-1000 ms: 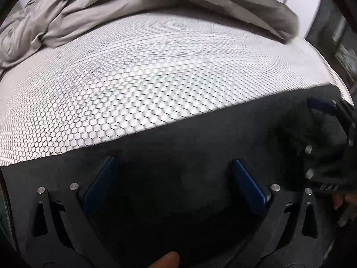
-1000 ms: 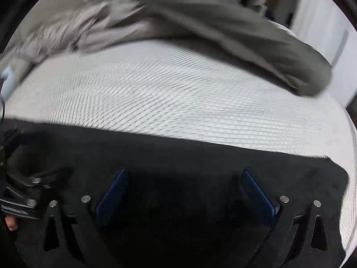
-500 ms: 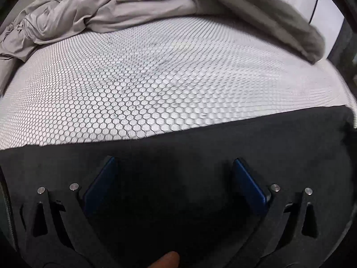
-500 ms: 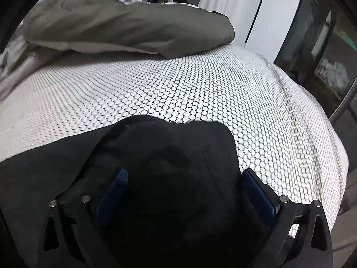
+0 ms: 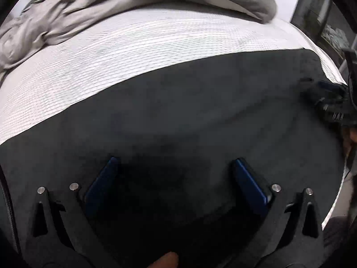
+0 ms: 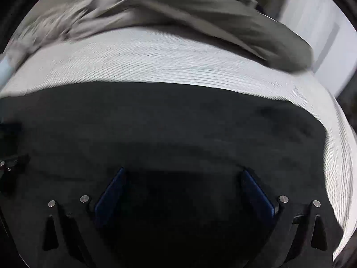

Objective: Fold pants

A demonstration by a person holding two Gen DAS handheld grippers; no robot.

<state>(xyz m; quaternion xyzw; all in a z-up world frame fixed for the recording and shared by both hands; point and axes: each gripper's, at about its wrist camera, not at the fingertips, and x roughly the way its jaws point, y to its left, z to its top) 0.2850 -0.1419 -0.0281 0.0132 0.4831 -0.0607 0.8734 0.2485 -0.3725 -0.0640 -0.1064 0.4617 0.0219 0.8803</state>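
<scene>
Close under both cameras lie the black pants (image 5: 200, 116), spread flat across the near part of the bed (image 5: 133, 51). The left gripper (image 5: 176, 174) has its blue-padded fingers (image 5: 101, 185) wide apart over the cloth, gripping nothing; the right gripper (image 6: 183, 183) is likewise spread wide above the dark fabric. A fingertip (image 5: 166, 260) shows at the bottom edge of the left view. At that view's right margin the right gripper appears as a dark blurred shape near the pants' right corner, possibly touching the cloth, though blur makes that hard to tell. The far hem runs as a fairly straight line across both views, with a rounded corner at the right (image 6: 296, 111). Beyond it is an open stretch of white, fine-patterned mattress cover. Farther back lies a rumpled grey duvet (image 5: 93, 11) along the far edge, then pale walls (image 6: 316, 22).
</scene>
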